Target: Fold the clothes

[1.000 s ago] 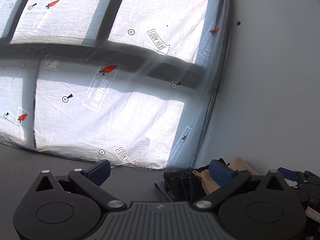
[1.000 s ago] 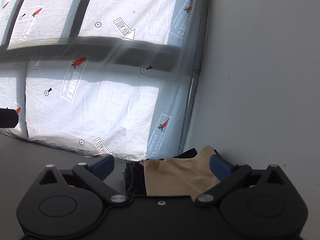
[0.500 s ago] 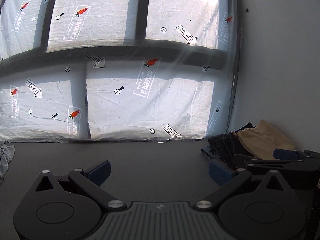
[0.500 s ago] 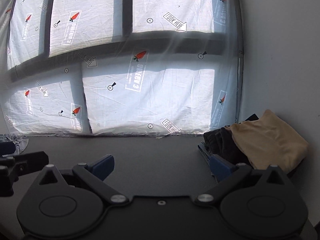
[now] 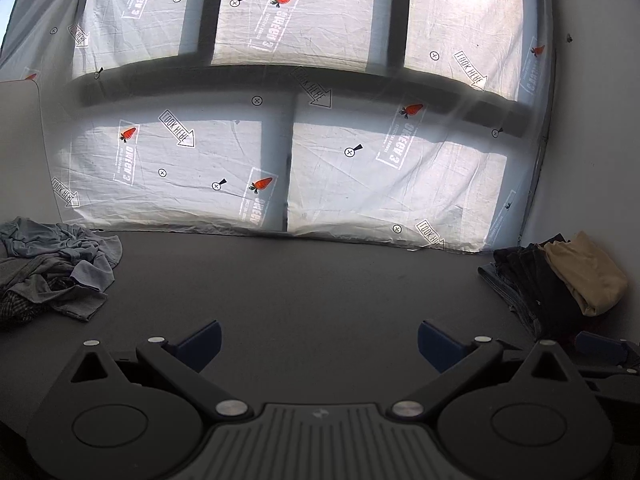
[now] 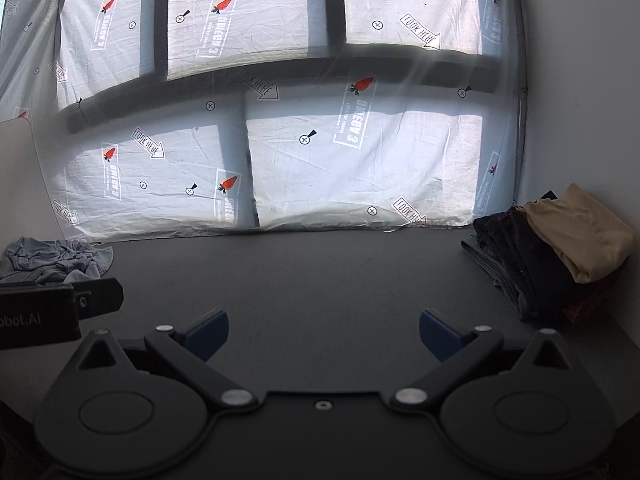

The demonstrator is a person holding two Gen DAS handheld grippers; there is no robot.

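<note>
Both the left hand-held gripper point(image 5: 318, 344) and the right hand-held gripper point(image 6: 324, 334) hang released over the dark counter point(image 5: 312, 280). Crumpled grey clothes point(image 5: 56, 264) lie far left; a folded stack topped by a tan garment point(image 6: 576, 236) sits far right.

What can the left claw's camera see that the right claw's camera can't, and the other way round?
Only the left camera shows the checked dark garment at the bottom of the crumpled pile, and the right claw's blue tip poking in at its right edge. Only the right camera shows the left claw's black body with lettering. Both show their own open claw, left claw and right claw, empty over the dark table, the crumpled grey clothes and the folded stack topped by a tan garment.
</note>
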